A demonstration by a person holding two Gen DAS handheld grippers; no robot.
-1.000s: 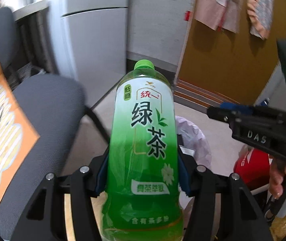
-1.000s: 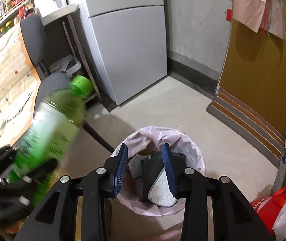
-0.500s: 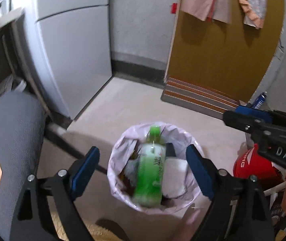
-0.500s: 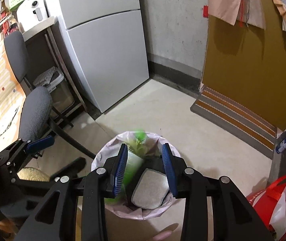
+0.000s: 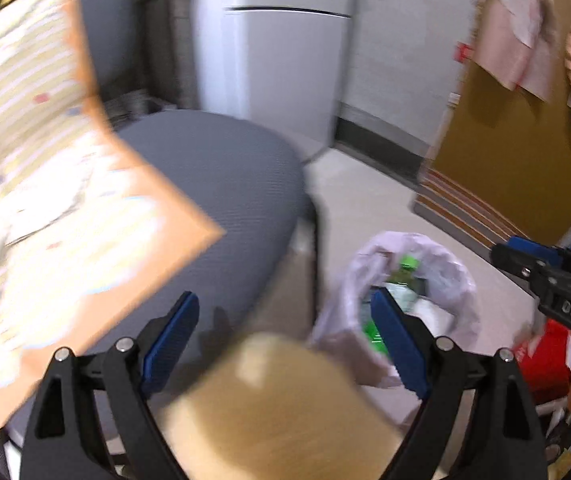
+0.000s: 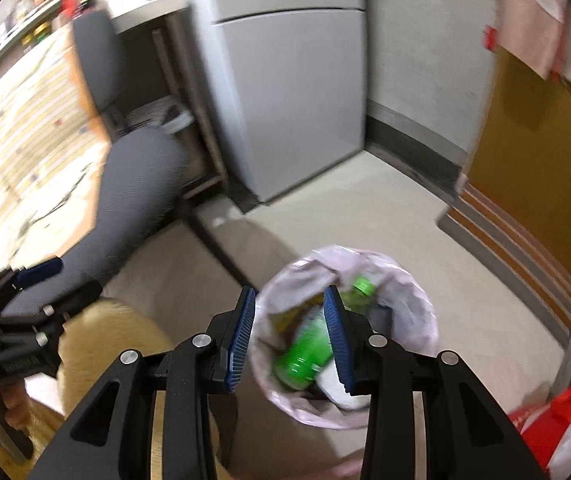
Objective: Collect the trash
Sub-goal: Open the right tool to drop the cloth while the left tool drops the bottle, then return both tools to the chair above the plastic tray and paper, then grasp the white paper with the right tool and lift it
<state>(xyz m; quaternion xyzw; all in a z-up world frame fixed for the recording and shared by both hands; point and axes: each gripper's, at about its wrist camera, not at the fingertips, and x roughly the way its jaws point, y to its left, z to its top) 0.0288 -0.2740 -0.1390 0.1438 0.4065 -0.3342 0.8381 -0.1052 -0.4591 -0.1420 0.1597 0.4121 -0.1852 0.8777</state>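
Above bin, both hand-held grippers down-tilted.

Around you: a grey office chair stood close by on the left, its seat beside a table under an orange-edged patterned cloth. A white two-door fridge stood against the back wall, a low shelf unit just beside it. A mustard-brown door faced you at right, striped mat at its foot. Pink cloths hung on the door. A red bag sat at lower right.
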